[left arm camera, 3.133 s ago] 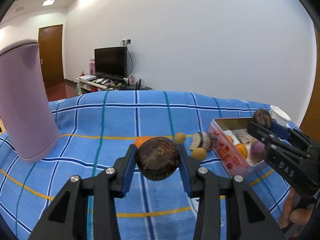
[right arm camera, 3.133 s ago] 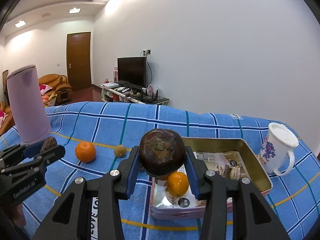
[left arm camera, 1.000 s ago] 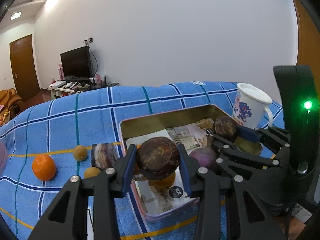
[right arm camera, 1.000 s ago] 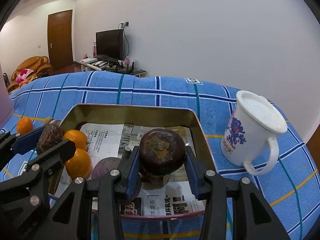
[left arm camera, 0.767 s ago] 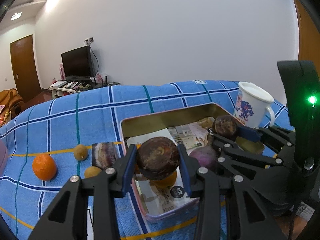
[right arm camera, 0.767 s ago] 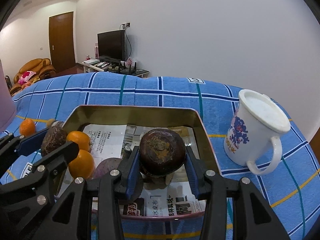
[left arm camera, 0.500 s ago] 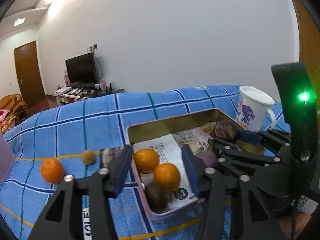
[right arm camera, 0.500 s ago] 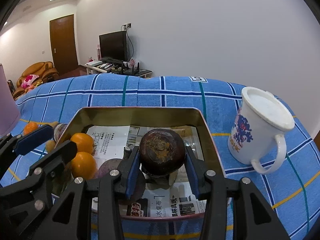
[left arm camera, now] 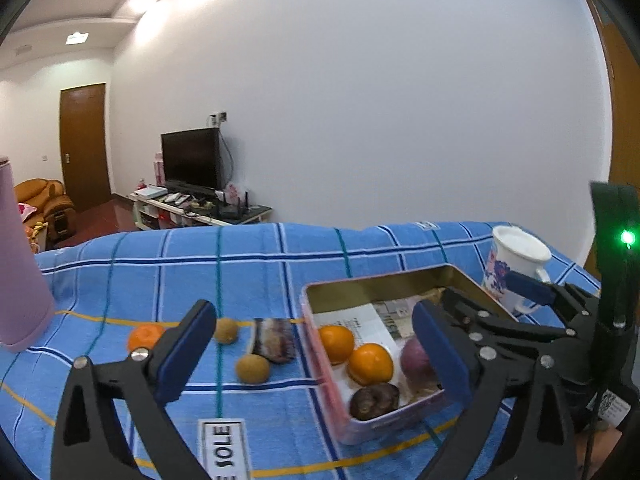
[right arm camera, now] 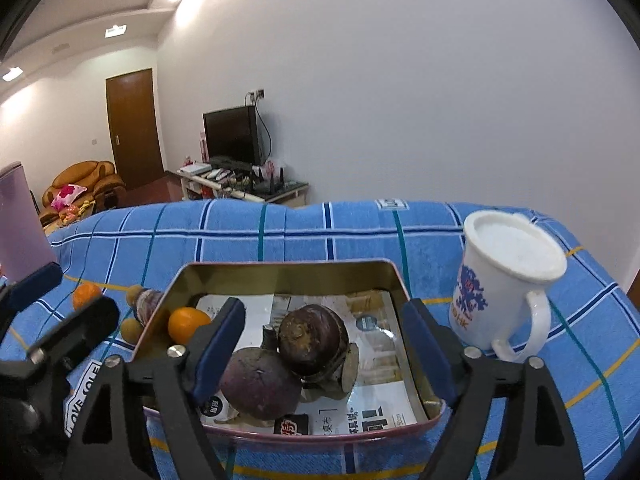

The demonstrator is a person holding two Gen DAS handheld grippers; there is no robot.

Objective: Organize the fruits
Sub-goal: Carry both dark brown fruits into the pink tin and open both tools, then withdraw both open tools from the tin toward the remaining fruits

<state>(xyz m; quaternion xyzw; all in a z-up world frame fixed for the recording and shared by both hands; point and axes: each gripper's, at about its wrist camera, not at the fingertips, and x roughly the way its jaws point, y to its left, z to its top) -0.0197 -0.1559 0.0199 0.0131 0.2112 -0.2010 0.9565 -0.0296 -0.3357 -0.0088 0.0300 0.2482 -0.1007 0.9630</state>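
The left gripper [left arm camera: 316,350] is opening its jaws wide, and nothing is between the blue pads. The right gripper [right arm camera: 324,346] is opening too; a dark brown round fruit [right arm camera: 313,340] shows in the gap between its pads, but the pads do not touch it and it sits in the tin box [right arm camera: 280,270] in the lower middle of the right view. A purple round fruit [right arm camera: 260,384] leans against it, just in front and to the left. In the left view the same box holds two oranges [left arm camera: 368,362] and another dark brown fruit [left arm camera: 374,400] near its front wall. Still out on the blue checked cloth [left arm camera: 248,264], left of the box, are one small orange [left arm camera: 145,336], two little tan round fruits [left arm camera: 252,368] and a cut slice with dark skin [left arm camera: 273,340]. I think the little tan fruits are light and hard and may roll away, so grab one across its middle. The orange looks a bit soft, so squeeze gently on its widest part. The slice looks flat and thin, so pinch its two long edges. A white mug [right arm camera: 506,280] stands right of the box, close enough to bump.
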